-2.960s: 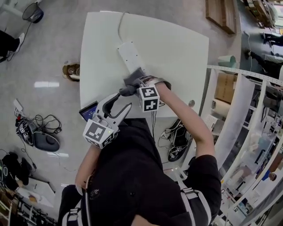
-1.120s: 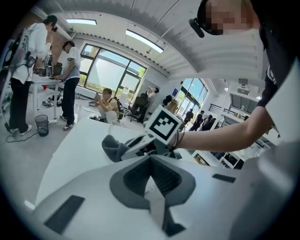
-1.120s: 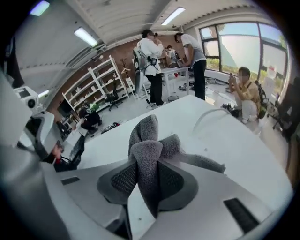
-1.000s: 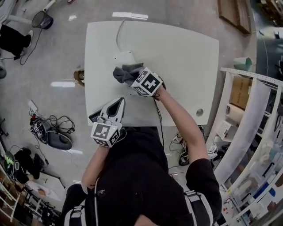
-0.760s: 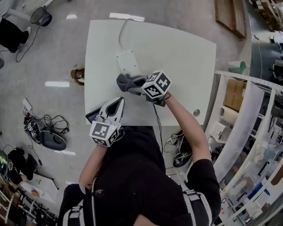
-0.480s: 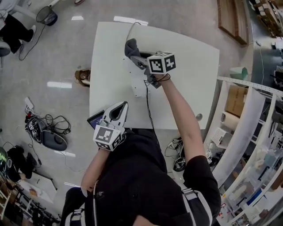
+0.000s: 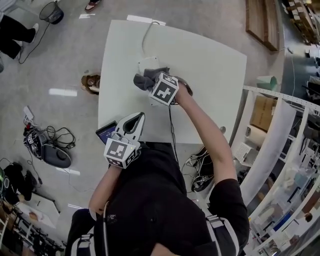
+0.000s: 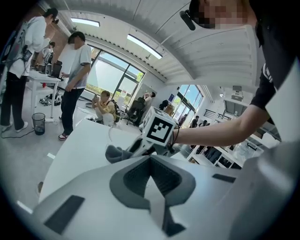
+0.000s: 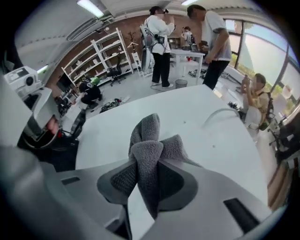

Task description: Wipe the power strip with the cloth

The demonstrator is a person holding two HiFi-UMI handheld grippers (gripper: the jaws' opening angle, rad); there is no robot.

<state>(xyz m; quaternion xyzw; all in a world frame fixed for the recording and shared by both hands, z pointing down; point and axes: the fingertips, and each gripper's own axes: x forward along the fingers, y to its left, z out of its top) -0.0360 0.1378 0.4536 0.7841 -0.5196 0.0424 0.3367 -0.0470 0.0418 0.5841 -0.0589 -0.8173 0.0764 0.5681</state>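
- While it hangs over the near edge of the white table (image 7: 210, 65), in the lower middle of the head view, the left gripper (image 7: 138, 116) keeps its jaws clenched together, with nothing between them.
- Further up, near the centre of the frame, the right gripper (image 7: 152, 82) is grasping the cloth (image 7: 144, 80). It is grey, fleecy and bunched into folds, and one fold stands up between the dark pads.
- The cloth lies on the power strip (image 7: 147, 64), a long white block whose far end shows just above the cloth.
- From this end a white cable (image 7: 145, 37) curves to the far table edge.
- On the floor at the upper left stands a dark mesh bin (image 7: 52, 11); what is in it I cannot tell.
- Half a second ago the cloth was at the cable end of the strip. Now it sits nearer to the person, and the left gripper is at the same place.
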